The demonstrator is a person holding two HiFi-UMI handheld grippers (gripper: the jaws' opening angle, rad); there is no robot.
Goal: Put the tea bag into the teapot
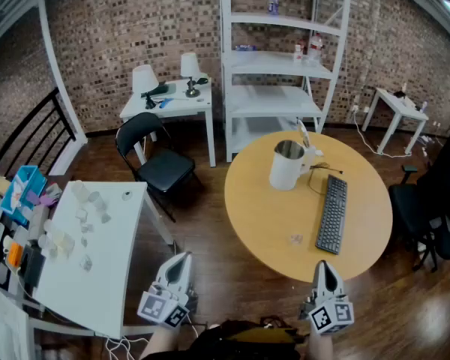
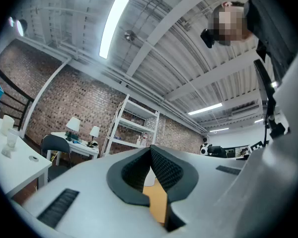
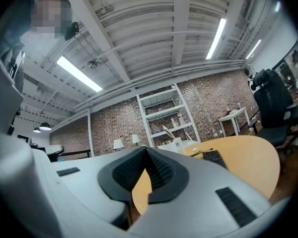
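A white teapot (image 1: 289, 165) with an open top stands at the back of the round yellow table (image 1: 270, 223). The small pale tea bag (image 1: 296, 238) lies flat on the tabletop near the front, left of a black keyboard (image 1: 332, 212). My left gripper (image 1: 181, 261) hangs off the table's front-left edge, over the floor, jaws shut and empty. My right gripper (image 1: 324, 267) is at the table's front edge, just short of the tea bag, jaws shut with nothing in them. In the right gripper view the gripper (image 3: 145, 148) points level at the teapot (image 3: 176, 144).
A white rectangular table (image 1: 112, 276) with small cups stands at the left. A black folding chair (image 1: 154, 160) and a white desk (image 1: 172, 103) with lamps sit behind it. White shelving (image 1: 281, 58) rises behind the round table. A black office chair (image 1: 427, 208) is at the right.
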